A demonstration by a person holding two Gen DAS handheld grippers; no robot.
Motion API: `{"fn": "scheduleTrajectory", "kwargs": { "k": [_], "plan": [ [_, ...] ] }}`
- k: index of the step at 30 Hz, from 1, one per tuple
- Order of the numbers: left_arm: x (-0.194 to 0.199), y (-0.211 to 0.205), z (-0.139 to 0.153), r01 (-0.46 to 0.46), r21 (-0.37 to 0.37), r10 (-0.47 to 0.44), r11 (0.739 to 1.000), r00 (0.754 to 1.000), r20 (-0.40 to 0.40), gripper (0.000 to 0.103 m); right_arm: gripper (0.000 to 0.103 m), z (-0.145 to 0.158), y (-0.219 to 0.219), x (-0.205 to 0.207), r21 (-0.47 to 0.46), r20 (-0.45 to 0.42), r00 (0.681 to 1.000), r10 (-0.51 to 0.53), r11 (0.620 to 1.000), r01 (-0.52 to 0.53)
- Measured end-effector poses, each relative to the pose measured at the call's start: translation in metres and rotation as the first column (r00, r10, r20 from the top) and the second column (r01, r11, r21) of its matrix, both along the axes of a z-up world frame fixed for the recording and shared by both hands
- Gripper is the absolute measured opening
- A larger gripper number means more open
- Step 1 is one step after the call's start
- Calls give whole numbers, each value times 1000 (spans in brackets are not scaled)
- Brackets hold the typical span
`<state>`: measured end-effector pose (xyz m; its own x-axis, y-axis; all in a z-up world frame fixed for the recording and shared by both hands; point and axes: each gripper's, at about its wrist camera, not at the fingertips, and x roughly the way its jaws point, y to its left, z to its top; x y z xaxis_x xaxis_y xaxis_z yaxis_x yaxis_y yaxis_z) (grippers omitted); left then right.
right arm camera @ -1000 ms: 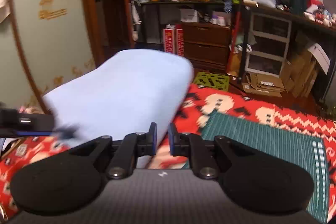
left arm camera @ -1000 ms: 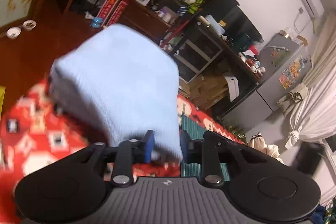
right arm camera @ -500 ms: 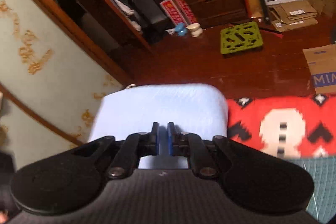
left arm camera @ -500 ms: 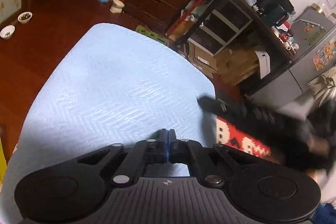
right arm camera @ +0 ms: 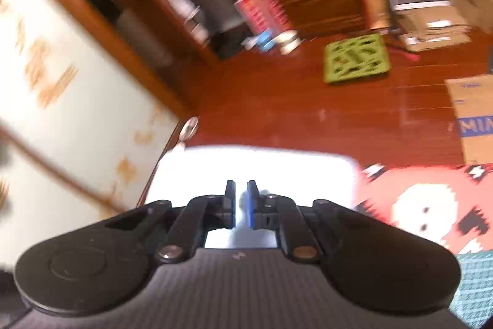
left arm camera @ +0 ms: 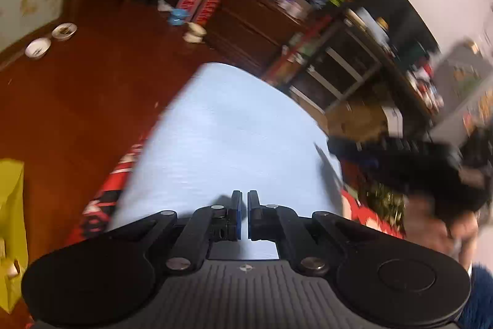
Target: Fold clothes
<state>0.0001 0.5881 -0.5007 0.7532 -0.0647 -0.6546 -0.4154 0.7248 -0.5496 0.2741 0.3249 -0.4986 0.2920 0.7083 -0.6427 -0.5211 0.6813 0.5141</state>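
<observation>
Both hands swung outward; left gripper [left arm camera: 243, 215] pinches light-blue cloth [left arm camera: 228, 137], right gripper [right arm camera: 241, 204] easing apart above it; keep edges level

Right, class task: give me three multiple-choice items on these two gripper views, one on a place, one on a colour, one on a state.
1. Where do the two small bowls sit?
A. on the wooden floor near the wall
B. on the cloth
C. on a shelf

2. What colour is the cloth in front of the left gripper?
A. red
B. light blue
C. green

3. How do the left gripper's fingers stand?
A. spread wide
B. closed on the cloth's near edge
C. out of view

Answers: 1 A, both bowls lie on bare floorboards by the wall; 2 B, the fabric is pale blue; 3 B, only a thin slit shows between the fingers.
</observation>
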Motion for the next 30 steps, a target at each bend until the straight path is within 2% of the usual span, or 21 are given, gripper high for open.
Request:
{"fn": "scheduleTrajectory", "kwargs": {
  "k": [2,4,8,11,14,15,17,20,23,24,26,28,30],
  "plan": [
    [-5,11,-9,-9,-28,9,1000,1000,-11,3,10,0,25,-11,-59,28,999,33,998,-31],
    [-10,16,-14,-1,-33,0,999,1000,-6,3,5,-10,42,-11,-113,38,999,27,993,-23],
    [-12,20,-15,6,-21,-6,1000,1000,2,3,4,-32,55,-5,-128,34,999,21,992,-16],
    [-15,25,-13,13,-46,-12,999,1000,8,3,6,-16,63,2,-169,8,1000,-3,986,4],
    [-17,25,-15,12,-59,-11,998,1000,20,3,7,1,88,3,-155,25,999,21,988,-17],
    [-19,26,-16,11,-63,-10,998,1000,27,3,6,0,100,5,-183,35,999,30,983,-23],
    [-22,27,-18,9,-74,-6,997,999,40,3,2,-12,122,12,-254,34,999,19,967,-9],
    [-32,31,-22,10,-105,-3,994,998,62,3,0,-41,133,26,-311,25,997,-69,948,74],
    [-44,37,-21,13,-136,-2,991,997,79,3,1,-39,137,23,-290,59,996,-71,953,85],
    [-48,40,-21,13,-148,-1,989,996,85,3,6,-36,139,22,-278,71,995,-67,957,84],
    [-55,44,-21,10,-185,9,983,995,102,3,8,-21,137,16,-216,86,995,-47,974,65],
    [-63,49,-23,2,-225,25,974,993,119,3,9,-3,140,7,-170,81,997,-6,985,19],
    [-69,51,-24,-8,-248,42,969,991,131,3,9,9,153,-9,-176,69,996,65,983,-53]
  ]
}}
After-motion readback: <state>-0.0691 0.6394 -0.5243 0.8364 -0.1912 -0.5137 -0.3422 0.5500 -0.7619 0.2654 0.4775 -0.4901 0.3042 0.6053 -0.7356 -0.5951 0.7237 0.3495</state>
